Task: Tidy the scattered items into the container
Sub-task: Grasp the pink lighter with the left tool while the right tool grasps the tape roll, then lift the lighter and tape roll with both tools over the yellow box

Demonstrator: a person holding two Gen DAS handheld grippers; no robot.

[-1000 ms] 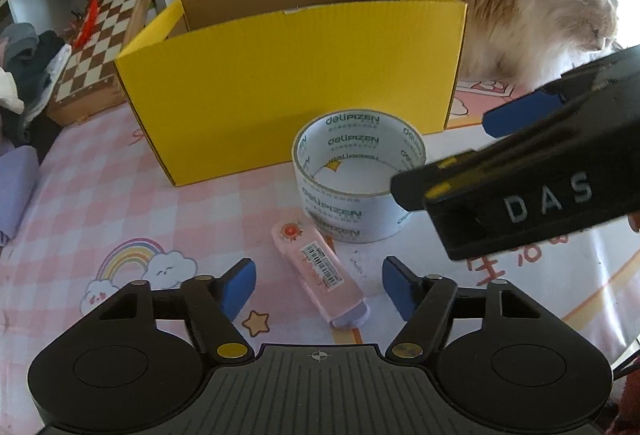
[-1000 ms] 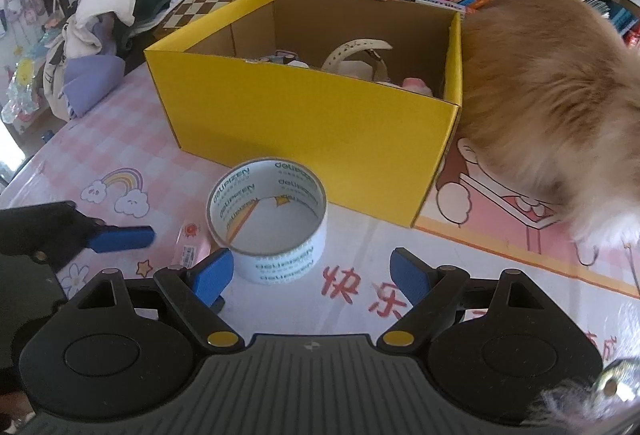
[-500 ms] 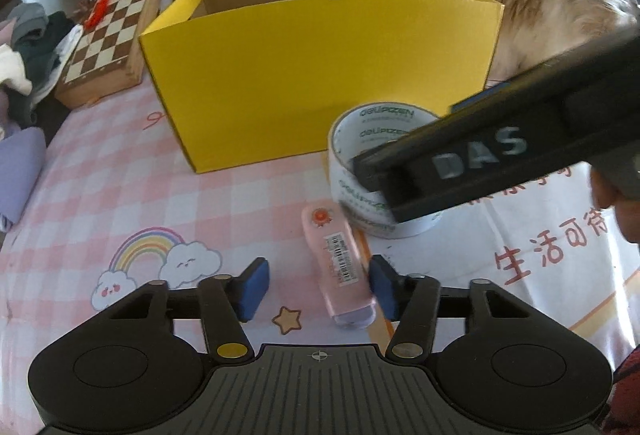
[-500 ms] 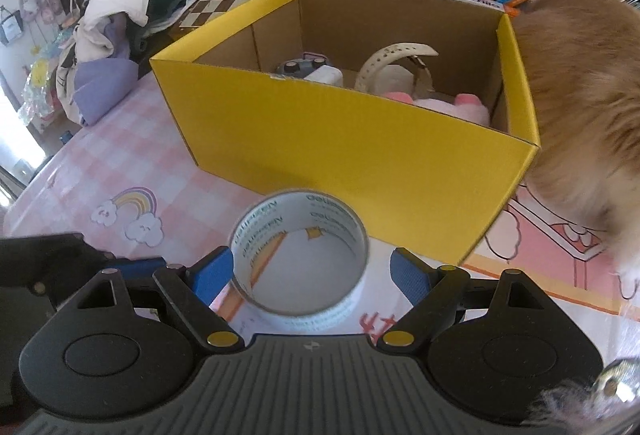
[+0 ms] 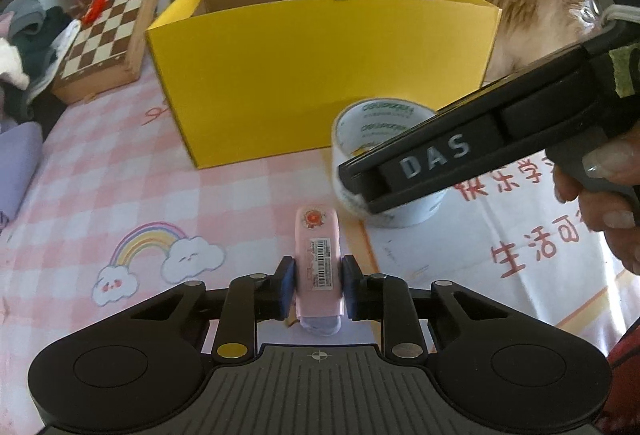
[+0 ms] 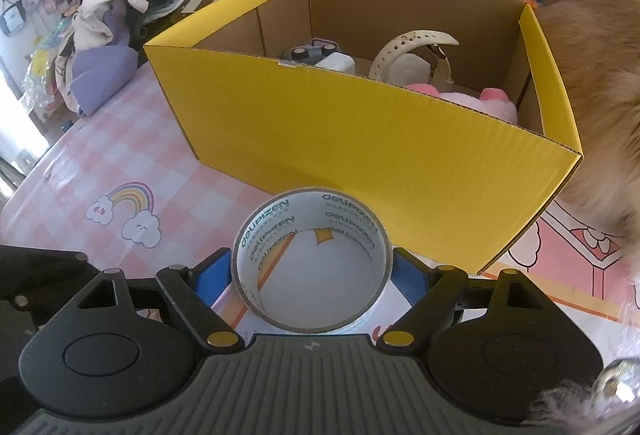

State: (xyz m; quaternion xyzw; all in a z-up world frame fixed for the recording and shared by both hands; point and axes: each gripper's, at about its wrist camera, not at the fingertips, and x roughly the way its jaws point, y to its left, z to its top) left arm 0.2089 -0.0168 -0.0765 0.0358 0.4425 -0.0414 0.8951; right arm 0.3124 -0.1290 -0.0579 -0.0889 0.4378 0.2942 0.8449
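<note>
Pink stapler (image 5: 319,267), just before the yellow box (image 5: 320,83): your left hand-held gripper (image 5: 318,287) has just clamped it. Your right hand-held gripper (image 6: 312,275) straddles the tape roll (image 6: 312,263), jaws apart. Next, squeeze, then lift both into the box.

Bright daylight from the upper right, washed-out white on the tablecloth (image 5: 500,231) there, soft dark shadows under the yellow box (image 6: 360,139), straight lines bent round at the picture edges, black corners, fuzzy blur on the furry animal (image 6: 600,115), sharp and clear in the middle.
</note>
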